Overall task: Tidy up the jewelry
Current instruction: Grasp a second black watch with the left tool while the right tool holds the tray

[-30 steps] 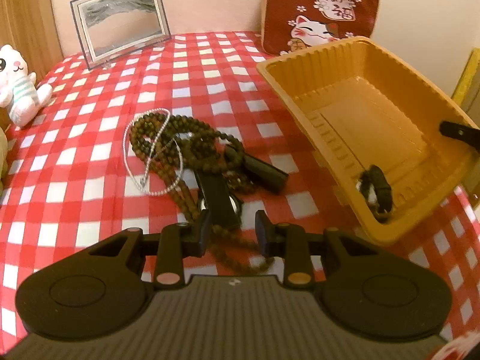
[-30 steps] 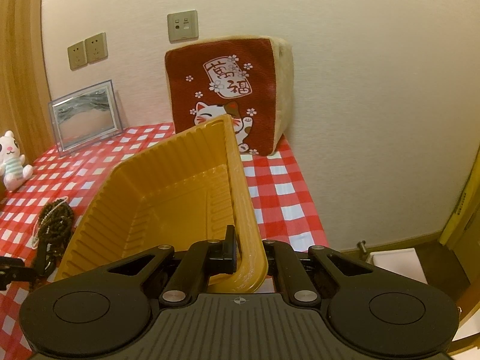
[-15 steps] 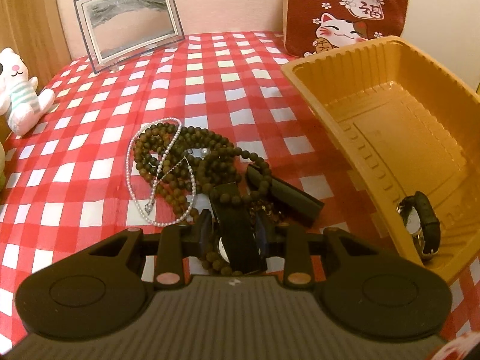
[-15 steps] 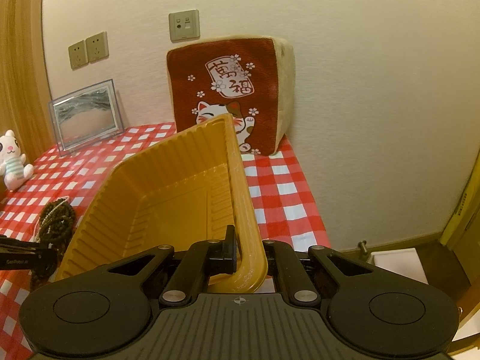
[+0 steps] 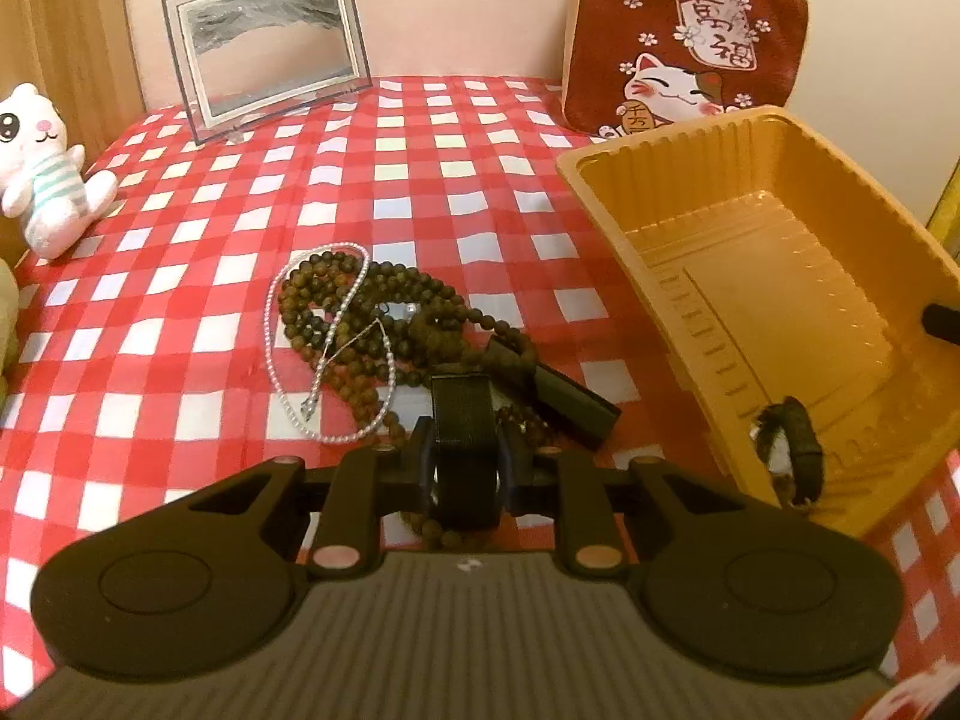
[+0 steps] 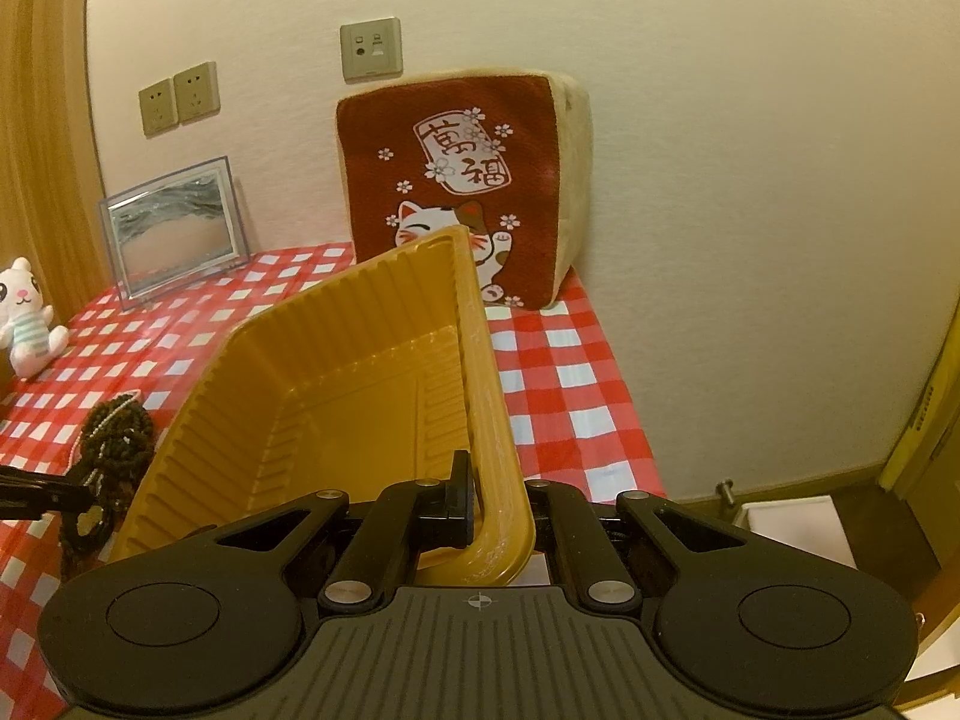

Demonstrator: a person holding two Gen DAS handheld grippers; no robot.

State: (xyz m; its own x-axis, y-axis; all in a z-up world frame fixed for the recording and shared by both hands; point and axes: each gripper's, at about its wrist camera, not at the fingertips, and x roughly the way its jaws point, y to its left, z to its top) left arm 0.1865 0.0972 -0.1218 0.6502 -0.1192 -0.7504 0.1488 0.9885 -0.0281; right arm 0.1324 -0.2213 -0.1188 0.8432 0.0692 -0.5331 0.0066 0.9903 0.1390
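Yellow tray (image 5: 672, 222) holds one black-strapped watch (image 5: 789, 456).

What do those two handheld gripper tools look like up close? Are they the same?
They look alike. The left gripper and the right gripper are matte black plastic: a ribbed dark grey base, two rounded wings each with a round disc moulded in, and slim linkage arms with small metal pivot caps leading to flat black fingers. A small crosshair mark sits at the base centre. No cables, hands or sleeves show.
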